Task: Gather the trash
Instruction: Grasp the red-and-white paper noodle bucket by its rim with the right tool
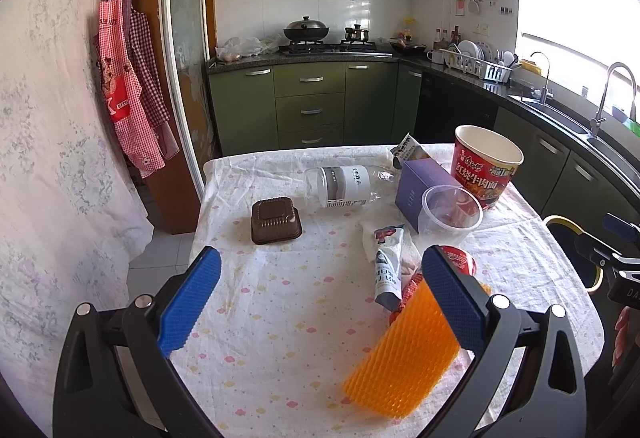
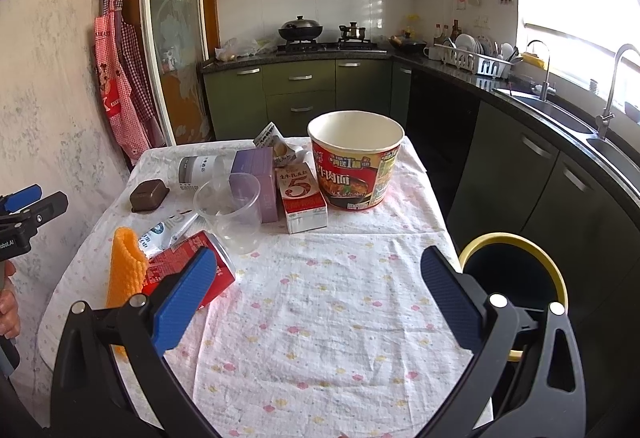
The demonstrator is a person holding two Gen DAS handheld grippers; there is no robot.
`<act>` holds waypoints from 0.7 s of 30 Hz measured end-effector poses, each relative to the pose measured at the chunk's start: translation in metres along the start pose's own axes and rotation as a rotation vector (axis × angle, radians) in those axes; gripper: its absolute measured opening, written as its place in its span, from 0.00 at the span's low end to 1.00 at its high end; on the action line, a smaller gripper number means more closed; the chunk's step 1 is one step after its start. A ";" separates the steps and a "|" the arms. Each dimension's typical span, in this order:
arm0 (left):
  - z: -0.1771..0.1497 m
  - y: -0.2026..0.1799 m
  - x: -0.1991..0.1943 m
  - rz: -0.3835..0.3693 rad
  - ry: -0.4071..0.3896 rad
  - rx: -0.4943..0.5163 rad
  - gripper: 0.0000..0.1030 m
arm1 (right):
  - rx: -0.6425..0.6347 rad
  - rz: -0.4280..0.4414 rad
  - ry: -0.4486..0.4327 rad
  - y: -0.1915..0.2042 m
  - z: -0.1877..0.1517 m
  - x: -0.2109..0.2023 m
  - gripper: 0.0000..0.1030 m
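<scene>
Trash lies on a cloth-covered table (image 1: 280, 318): a brown plastic box (image 1: 275, 221), a clear bottle (image 1: 344, 185) on its side, a purple box (image 1: 424, 190), a clear cup (image 1: 452, 213), a red noodle bowl (image 1: 486, 166), a white wrapper (image 1: 387, 270), a red can (image 2: 188, 270) and an orange mesh sleeve (image 1: 404, 350). A milk carton (image 2: 302, 200) shows in the right wrist view. My left gripper (image 1: 320, 302) is open and empty above the near table, its right finger beside the orange sleeve. My right gripper (image 2: 316, 302) is open and empty, its left finger over the can.
A round bin with a yellow rim (image 2: 516, 274) stands on the floor at the table's right side. Green kitchen cabinets (image 1: 308, 106), a stove and a sink counter (image 2: 560, 110) lie beyond. Aprons (image 1: 124, 86) hang on the left wall.
</scene>
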State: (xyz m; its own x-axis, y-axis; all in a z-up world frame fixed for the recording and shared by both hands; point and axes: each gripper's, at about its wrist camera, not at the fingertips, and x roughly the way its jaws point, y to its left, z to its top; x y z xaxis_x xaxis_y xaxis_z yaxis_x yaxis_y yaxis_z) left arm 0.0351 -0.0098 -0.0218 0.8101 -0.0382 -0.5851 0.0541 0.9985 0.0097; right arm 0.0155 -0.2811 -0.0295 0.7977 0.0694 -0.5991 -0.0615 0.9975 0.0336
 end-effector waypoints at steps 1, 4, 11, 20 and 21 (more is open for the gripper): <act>0.003 0.001 0.005 -0.006 0.004 -0.001 0.96 | -0.005 0.012 0.012 -0.002 0.005 0.004 0.94; 0.016 0.005 0.026 -0.010 0.011 0.005 0.96 | -0.010 0.058 0.060 -0.017 0.028 0.019 0.94; 0.054 0.015 0.081 0.009 0.035 -0.007 0.96 | 0.048 0.105 0.198 -0.073 0.123 0.089 0.94; 0.068 0.008 0.123 -0.009 0.055 0.018 0.96 | 0.126 0.023 0.537 -0.119 0.160 0.224 0.52; 0.068 0.007 0.129 -0.019 0.066 0.022 0.96 | 0.128 0.008 0.575 -0.121 0.157 0.238 0.44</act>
State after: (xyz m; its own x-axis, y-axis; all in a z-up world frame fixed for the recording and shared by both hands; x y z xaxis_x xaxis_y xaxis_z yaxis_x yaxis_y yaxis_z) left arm 0.1795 -0.0107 -0.0423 0.7683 -0.0540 -0.6378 0.0824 0.9965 0.0150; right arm 0.3068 -0.3837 -0.0502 0.3420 0.0963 -0.9348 0.0353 0.9927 0.1151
